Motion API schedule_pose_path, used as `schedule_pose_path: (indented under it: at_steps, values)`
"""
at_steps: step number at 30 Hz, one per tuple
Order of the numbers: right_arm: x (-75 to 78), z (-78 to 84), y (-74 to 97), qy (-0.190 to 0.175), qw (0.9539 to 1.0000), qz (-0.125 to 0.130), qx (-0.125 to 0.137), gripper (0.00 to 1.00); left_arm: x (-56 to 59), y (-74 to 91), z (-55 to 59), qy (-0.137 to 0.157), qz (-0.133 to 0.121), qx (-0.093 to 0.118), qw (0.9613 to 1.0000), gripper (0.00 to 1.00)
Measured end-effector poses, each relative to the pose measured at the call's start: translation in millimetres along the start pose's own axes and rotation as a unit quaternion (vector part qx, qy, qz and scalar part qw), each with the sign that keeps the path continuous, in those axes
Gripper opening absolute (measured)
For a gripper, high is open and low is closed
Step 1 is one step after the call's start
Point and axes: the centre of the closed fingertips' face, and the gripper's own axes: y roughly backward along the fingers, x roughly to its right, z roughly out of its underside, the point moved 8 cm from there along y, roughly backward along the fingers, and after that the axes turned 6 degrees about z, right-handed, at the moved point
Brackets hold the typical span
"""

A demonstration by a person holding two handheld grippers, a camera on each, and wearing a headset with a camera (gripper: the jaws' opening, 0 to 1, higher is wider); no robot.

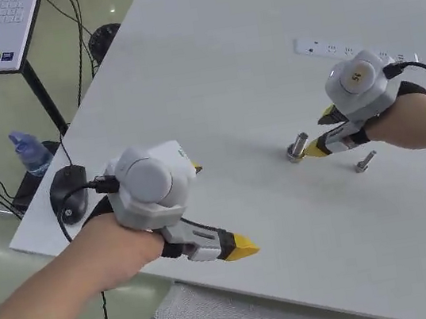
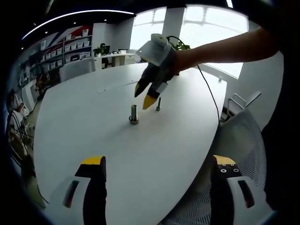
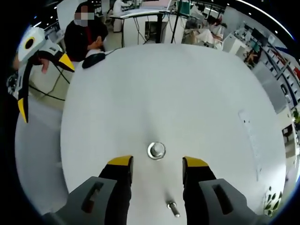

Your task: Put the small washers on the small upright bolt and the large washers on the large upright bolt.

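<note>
1. Right claw: released. Both yellow-tipped jaws stand apart with nothing between them.

2. Left claw: released, spread wide and empty. It hovers over the near edge of the flat white table.

3. Target position: the large steel bolt stands just ahead of the right claw's tips, centred in the gap between them. I look almost straight down onto its head from the right gripper view, so its long axis is vertical and runs nearly along my line of approach. A wider metal ring circles its foot. This may be a seated washer, but I cannot tell.

4. The small steel bolt stands behind the tips, back toward the palm and under the right-hand jaw. In the left gripper view it looks upright, just beyond the large steel bolt.

5. Reach: in the head view the right claw sits just beside the large steel bolt. The left claw is well apart from both bolts. I judge that any move at the bolts belongs to the right claw.
</note>
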Motion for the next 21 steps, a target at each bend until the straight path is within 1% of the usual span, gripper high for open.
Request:
schedule_pose_path:
  at_steps: [3,5,6,8,10,12,14,17,19,21]
  values:
    - [2.0,8.2,10.3,-0.023,0.9996,0.004,0.014,0.44,3.5,-1.8,-3.4,-0.004,0.000,0.002,1.0000,0.93]
    - [2.5,12.7,16.3,-0.028,0.9993,0.010,0.022,0.44,3.8,-2.4,-3.7,-0.002,-0.001,0.002,1.0000,0.93]
    - [2.5,15.9,20.6,-0.034,0.9988,0.013,0.031,0.44,3.6,-2.4,-3.7,-0.001,-0.002,0.002,1.0000,0.93]
    - [0.3,21.1,27.9,-0.050,0.9971,0.017,0.055,0.44,4.8,-3.1,-4.6,0.001,-0.002,0.003,1.0000,0.93]
    - [-3.4,28.8,33.9,-0.068,0.9952,0.018,0.068,0.44,7.3,-4.3,-7.0,0.001,-0.003,0.003,1.0000,0.93]
    - [-6.7,36.1,39.5,-0.074,0.9934,0.025,0.084,0.44,9.0,-5.4,-9.0,-0.002,-0.004,0.002,1.0000,0.93]
    - [-10.3,43.1,44.5,-0.084,0.9915,0.026,0.096,0.45,8.7,-5.7,-9.5,-0.001,-0.005,0.004,1.0000,0.93]
    - [-13.6,50.9,50.1,-0.087,0.9905,0.031,0.102,0.46,8.6,-5.0,-9.3,0.000,-0.008,0.003,1.0000,0.93]
    - [-14.1,56.9,54.4,-0.094,0.9898,0.036,0.101,0.46,8.8,-2.7,-9.2,0.004,-0.011,0.005,0.9999,0.93]
    - [-14.6,60.7,59.9,-0.111,0.9867,0.039,0.113,0.46,9.0,-1.4,-9.5,0.007,-0.013,0.009,0.9998,0.93]
